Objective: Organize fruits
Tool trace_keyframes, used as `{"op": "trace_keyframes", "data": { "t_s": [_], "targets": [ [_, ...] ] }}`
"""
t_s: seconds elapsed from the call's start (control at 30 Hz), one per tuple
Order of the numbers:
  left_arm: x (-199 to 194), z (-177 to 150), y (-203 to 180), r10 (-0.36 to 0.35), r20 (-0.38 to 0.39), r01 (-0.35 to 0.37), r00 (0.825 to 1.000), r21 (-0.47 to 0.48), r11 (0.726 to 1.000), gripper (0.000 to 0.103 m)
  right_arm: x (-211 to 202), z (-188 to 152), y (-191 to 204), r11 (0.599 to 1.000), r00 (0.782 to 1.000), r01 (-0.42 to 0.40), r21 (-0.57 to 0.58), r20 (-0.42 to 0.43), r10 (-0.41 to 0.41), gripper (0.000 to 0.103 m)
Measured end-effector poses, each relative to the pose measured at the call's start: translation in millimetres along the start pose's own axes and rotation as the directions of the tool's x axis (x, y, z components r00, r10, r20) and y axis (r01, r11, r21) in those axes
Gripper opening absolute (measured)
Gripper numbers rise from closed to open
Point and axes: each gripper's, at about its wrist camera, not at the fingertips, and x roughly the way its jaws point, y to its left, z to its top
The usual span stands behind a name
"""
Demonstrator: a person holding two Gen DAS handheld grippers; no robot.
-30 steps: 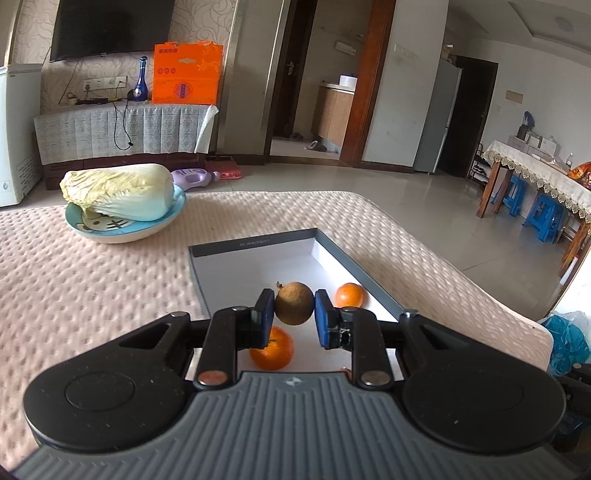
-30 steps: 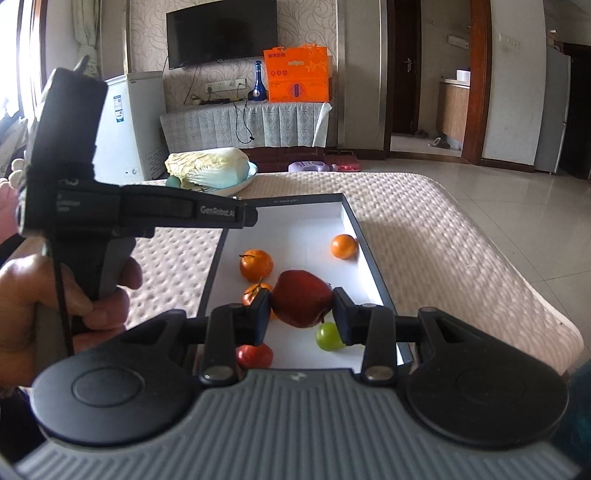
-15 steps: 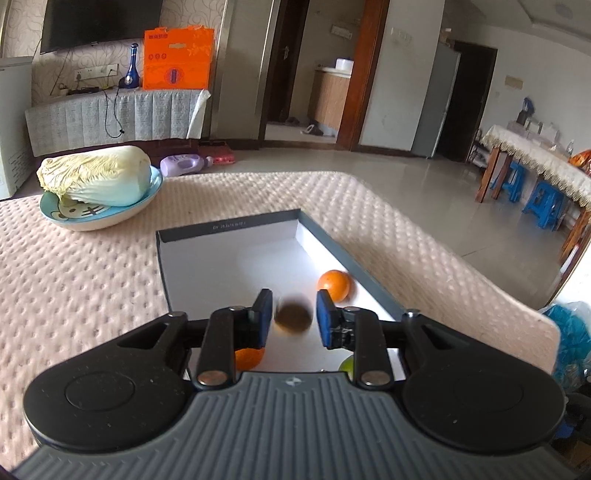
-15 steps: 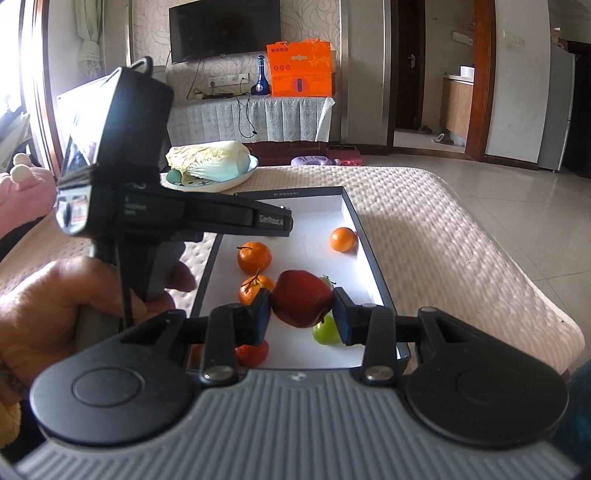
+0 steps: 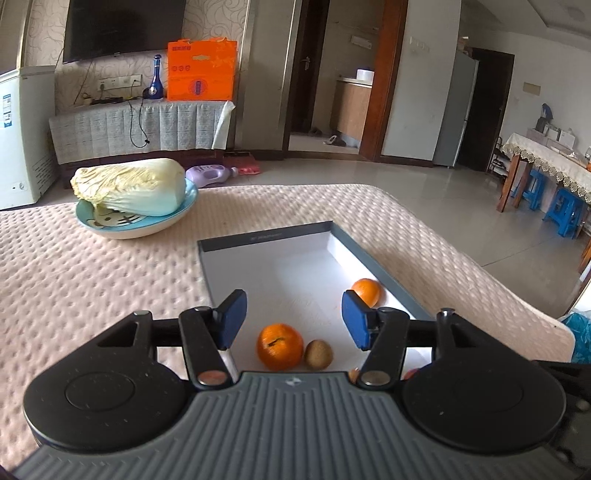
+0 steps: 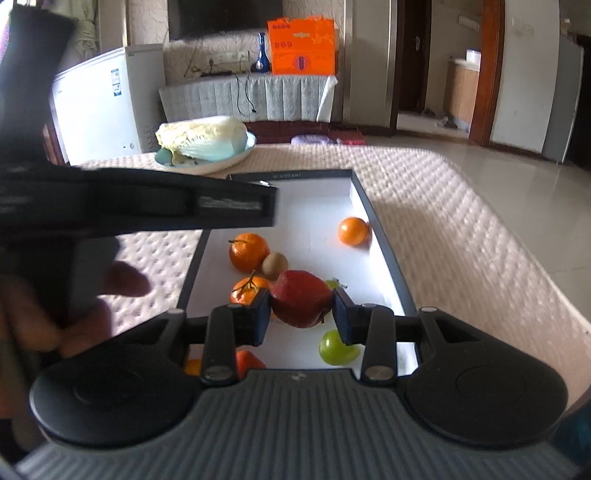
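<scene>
Brown, small and round: a kiwi-like fruit (image 5: pixel 318 354) lies on the white floor of the shallow dark-rimmed tray (image 5: pixel 266 235), touching a stemmed orange (image 5: pixel 279 346) on its left. Above it the left gripper (image 5: pixel 293 320) hangs with its blue-padded fingers (image 5: pixel 232 317) spread; its jaws have just been opening, and nothing sits between the pads.

Red apple (image 6: pixel 301 303): held over the near half of the tray by the right gripper (image 6: pixel 300 314), fingers (image 6: pixel 261 314) pinching it from both sides.

Other tray contents, right wrist view: a small orange (image 6: pixel 353 231) by the right wall; a second stemmed orange (image 6: pixel 248 288) partly behind the left pad; a green fruit (image 6: pixel 337 347) below the right pad, and another green one (image 6: pixel 332 283) just behind the apple; at the near edge, a red-orange piece (image 6: pixel 248 362), possibly a tomato, too hidden to be certain.

Tray support: a table (image 5: pixel 74 280) under a pale pink dimpled cloth. Far left on it, a blue-and-white dish (image 5: pixel 122 225) carrying a napa cabbage (image 5: pixel 129 191).

A hand (image 6: pixel 74 306), blurred, grips the left tool's handle at the left of the right wrist view.

Background: orange box (image 5: pixel 201 70), blue bottle (image 5: pixel 156 78), wall television (image 5: pixel 122 27), white freezer (image 5: pixel 22 133).
</scene>
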Motion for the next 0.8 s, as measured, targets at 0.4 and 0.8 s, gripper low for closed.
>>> {"op": "trace_keyframes", "data": {
  "t_s": [0.4,0.8],
  "targets": [
    [-38,-24,12,0.116,-0.043,-0.115,0.992,0.02,0.993,0.063,7,1,-2,0.999,1.0,-0.018,0.052,0.018,0.017,0.062],
    [-94,-53,22,0.173,-0.055,-0.173,0.983,0.008,0.985,0.071,-21,-11,-7,0.998,1.0,-0.008,0.057,0.016,0.007,0.064]
  ]
}}
